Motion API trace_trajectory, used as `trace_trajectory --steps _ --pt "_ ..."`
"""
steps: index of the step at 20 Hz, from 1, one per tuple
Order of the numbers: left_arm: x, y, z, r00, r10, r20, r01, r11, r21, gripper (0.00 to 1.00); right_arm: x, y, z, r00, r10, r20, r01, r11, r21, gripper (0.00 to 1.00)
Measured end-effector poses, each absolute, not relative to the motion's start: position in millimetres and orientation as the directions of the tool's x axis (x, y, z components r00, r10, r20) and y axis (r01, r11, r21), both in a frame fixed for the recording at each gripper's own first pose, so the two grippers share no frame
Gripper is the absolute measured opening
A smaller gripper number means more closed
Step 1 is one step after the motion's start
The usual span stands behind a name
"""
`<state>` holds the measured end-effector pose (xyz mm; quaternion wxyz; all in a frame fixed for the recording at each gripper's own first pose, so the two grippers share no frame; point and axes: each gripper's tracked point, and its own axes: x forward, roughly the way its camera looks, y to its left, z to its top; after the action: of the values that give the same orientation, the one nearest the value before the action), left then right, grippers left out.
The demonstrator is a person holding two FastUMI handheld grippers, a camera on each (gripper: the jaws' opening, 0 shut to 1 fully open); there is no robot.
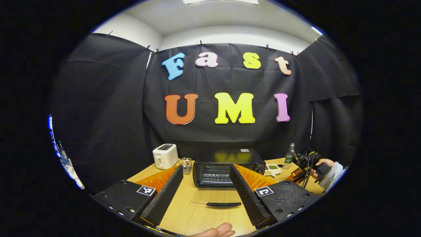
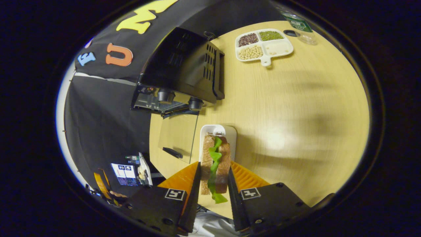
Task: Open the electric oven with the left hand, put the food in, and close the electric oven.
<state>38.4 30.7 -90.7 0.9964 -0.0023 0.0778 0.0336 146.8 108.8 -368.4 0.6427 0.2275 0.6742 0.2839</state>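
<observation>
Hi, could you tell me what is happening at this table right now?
A person is loading food into an electric oven with two hand-held tools. The oven's glass door already lies open, flat on the wooden table. The left tool is open and empty, facing the oven's mouth. The right tool is closed on a sandwich, both fingers pressing its bread slices, above a small white tray beside the oven. The sandwich is not yet inside.
</observation>
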Motion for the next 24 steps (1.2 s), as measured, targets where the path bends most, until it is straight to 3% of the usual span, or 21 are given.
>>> trace_trajectory --steps 1,3,9,12,18,24 --pt "35.2 25.8 -91.7 0.988 0.044 -0.145 -0.046 0.999 -0.012 0.93 145.7 108.5 -366.6 -0.062 0.671 -0.739 -0.042 0.738 0.674 0.41" --pt "28.2 24.9 -103.7 0.988 0.016 -0.155 -0.021 0.999 -0.031 0.93 141.9 106.8 -361.1 -0.029 0.67 -0.742 -0.003 0.742 0.671 0.38" --pt "9.6 42.1 -128.9 0.985 -0.006 -0.175 -0.005 0.998 -0.061 0.93 123.7 104.6 -326.1 0.149 0.687 -0.711 0.047 0.714 0.699 0.41" --pt "-3.7 63.3 -145.3 0.98 0.025 -0.197 -0.037 0.998 -0.057 0.94 104.3 110.7 -311.5 0.25 0.688 -0.681 0.077 0.687 0.722 0.37" --pt "-16.6 85.1 -129.9 0.989 0.03 -0.148 -0.032 0.999 -0.01 0.94 95.9 156.6 -276.2 0.489 0.678 -0.548 0.11 0.576 0.81 0.36" --pt "-20.9 98.2 -83.1 0.995 0.053 -0.089 -0.059 0.996 -0.07 0.93 114.6 227.2 -257.5 0.676 0.615 -0.405 0.096 0.471 0.877 0.36"
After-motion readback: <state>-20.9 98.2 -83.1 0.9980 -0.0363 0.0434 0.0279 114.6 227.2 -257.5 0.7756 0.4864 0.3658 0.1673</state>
